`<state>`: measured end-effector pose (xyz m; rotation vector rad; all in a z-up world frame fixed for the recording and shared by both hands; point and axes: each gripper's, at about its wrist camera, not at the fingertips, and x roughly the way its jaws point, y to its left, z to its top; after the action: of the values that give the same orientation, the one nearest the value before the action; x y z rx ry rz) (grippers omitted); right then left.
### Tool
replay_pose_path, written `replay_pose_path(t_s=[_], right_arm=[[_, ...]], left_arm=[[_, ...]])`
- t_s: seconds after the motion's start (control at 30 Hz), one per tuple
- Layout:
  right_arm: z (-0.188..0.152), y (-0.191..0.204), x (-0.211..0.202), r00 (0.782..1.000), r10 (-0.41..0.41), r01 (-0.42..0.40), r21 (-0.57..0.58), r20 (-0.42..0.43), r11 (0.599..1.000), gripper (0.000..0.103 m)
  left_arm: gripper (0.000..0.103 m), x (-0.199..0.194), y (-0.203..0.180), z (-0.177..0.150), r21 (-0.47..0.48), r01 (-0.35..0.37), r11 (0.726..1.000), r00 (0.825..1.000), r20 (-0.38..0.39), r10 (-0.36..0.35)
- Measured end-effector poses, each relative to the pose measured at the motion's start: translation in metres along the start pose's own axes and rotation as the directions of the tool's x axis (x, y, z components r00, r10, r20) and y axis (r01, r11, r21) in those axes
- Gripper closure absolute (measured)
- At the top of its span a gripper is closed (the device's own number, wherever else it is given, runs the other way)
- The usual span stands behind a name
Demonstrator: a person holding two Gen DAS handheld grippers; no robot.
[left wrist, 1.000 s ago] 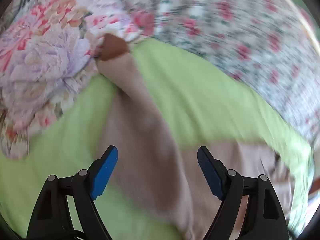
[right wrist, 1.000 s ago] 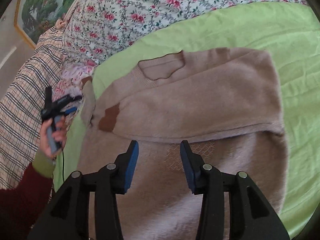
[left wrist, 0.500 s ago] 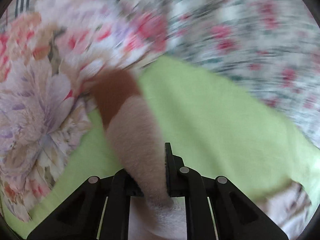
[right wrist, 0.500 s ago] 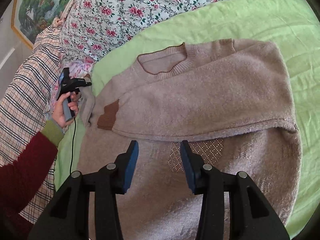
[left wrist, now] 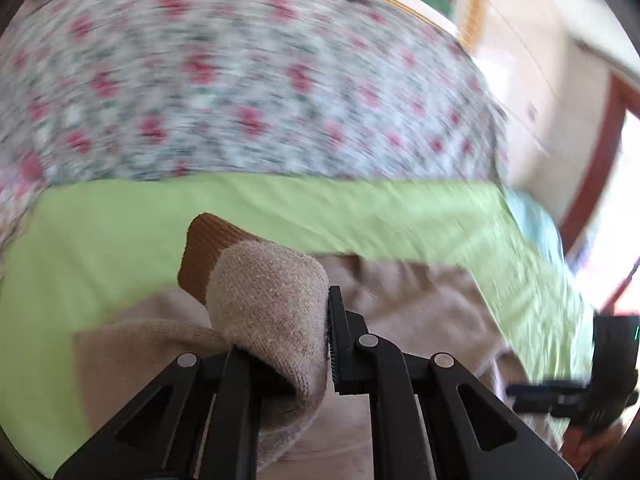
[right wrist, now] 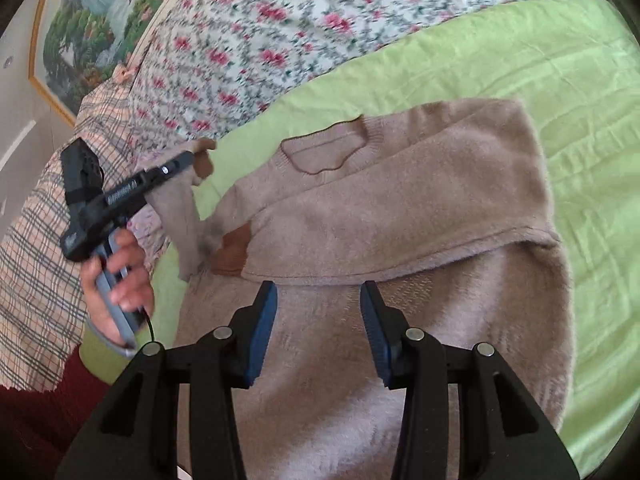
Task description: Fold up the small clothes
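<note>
A beige knit sweater [right wrist: 380, 216] lies on a green sheet [right wrist: 540, 60], one sleeve folded across its chest with a brown cuff [right wrist: 234, 250]. My left gripper [left wrist: 280, 320] is shut on the other sleeve [left wrist: 268, 300] near its brown cuff [left wrist: 204, 252] and holds it lifted off the bed. In the right wrist view the left gripper [right wrist: 188, 158] shows at the left with the sleeve [right wrist: 178, 216] hanging from it. My right gripper [right wrist: 318, 320] is open and empty above the sweater's lower body.
A floral quilt [right wrist: 280, 32] lies along the far side of the bed. A plaid cloth [right wrist: 36, 240] lies at the left. A framed picture [right wrist: 92, 12] hangs on the wall behind. The right gripper [left wrist: 580, 392] shows at the right edge of the left wrist view.
My left gripper closed on the sleeve near its cuff, lifted it off the bed and swung right. The right gripper stayed open over the sweater.
</note>
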<state>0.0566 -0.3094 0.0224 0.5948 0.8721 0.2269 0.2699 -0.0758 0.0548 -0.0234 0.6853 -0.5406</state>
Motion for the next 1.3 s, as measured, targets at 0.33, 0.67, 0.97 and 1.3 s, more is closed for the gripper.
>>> replay_pose_path(t_s=[0.33,0.67,0.97,1.3], right_arm=[[0.015,-0.045,0.005,0.998,-0.053,0.047,0.144,0.035,0.988,0.058],[0.072,0.001,0.093,0.997,0.055,-0.054,0.017,-0.046,0.998,0.058],[0.105,-0.003,0.191,0.974,0.126,-0.116,0.066,-0.187,0.991,0.06],[0.074,-0.045,0.035,0.958,-0.027,-0.033,0.199,0.287,0.979,0.091]], left_arm=[[0.077,0.084,-0.061,-0.063,0.124,0.068,0.99,0.958,-0.285,-0.03],[0.026,-0.017,-0.004,-0.115,0.116,-0.117,0.986,0.967,-0.211,0.14],[0.025,-0.016,0.099,-0.14,-0.019,-0.375,0.927,0.882,-0.315,0.35],[0.039,-0.01,0.114,-0.124,-0.114,-0.537,0.836,0.827,-0.265,0.495]])
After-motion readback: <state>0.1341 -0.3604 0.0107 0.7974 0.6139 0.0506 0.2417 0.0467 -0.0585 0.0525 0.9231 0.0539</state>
